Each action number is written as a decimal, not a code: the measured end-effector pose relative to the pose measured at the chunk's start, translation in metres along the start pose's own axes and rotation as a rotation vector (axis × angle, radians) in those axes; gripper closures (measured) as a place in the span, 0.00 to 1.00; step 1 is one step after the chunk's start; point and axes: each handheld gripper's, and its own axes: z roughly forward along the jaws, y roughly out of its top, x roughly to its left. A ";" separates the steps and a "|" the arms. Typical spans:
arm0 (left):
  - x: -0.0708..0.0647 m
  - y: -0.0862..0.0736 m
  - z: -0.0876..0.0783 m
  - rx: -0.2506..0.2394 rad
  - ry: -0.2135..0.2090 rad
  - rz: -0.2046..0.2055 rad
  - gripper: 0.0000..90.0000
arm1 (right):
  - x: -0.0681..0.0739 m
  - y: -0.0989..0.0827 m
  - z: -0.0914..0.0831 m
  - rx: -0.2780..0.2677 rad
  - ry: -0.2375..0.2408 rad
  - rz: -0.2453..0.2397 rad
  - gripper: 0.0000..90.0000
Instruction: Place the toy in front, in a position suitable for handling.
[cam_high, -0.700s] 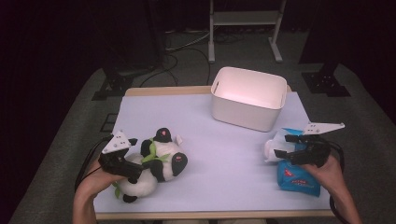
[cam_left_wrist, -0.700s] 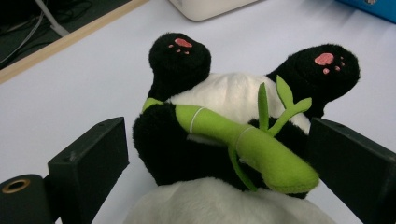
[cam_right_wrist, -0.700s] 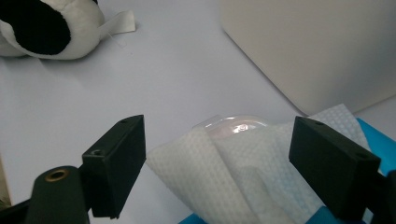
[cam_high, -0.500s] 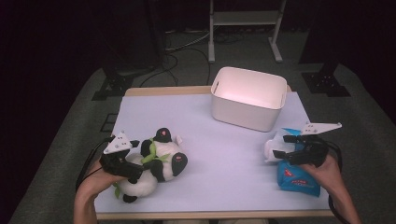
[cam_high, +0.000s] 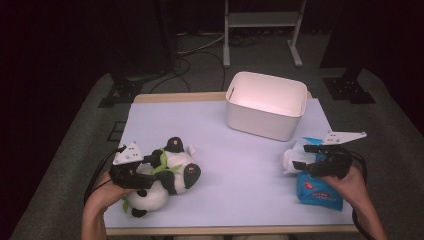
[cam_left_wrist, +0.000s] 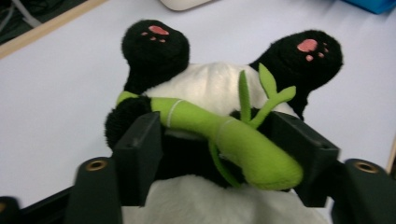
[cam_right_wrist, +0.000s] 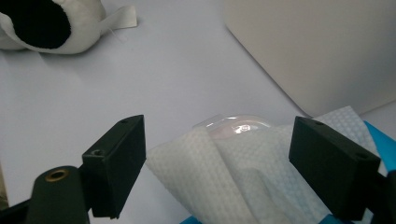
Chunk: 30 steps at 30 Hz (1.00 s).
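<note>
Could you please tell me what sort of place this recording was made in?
Probably a lab or studio set up for recording: a lone table in a dark room, loose cables on grey carpet, and a white equipment stand behind it.

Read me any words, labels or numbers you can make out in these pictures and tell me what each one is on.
Blue wipes pack: a red and white label with print on its top face, too small and blurred to read.
Panda plush: no text; a white tag beside it looks blank.
White bin: no text visible.
</note>
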 end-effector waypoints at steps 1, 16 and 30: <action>0.000 0.000 0.000 -0.001 0.002 -0.002 0.47 | 0.000 0.000 0.000 0.002 0.002 0.002 0.20; 0.002 0.006 -0.003 0.015 0.010 -0.024 0.83 | 0.003 -0.001 0.002 0.017 0.004 -0.006 0.20; 0.003 0.023 -0.009 0.007 0.011 -0.004 0.83 | 0.005 0.000 0.003 0.023 0.008 -0.012 0.20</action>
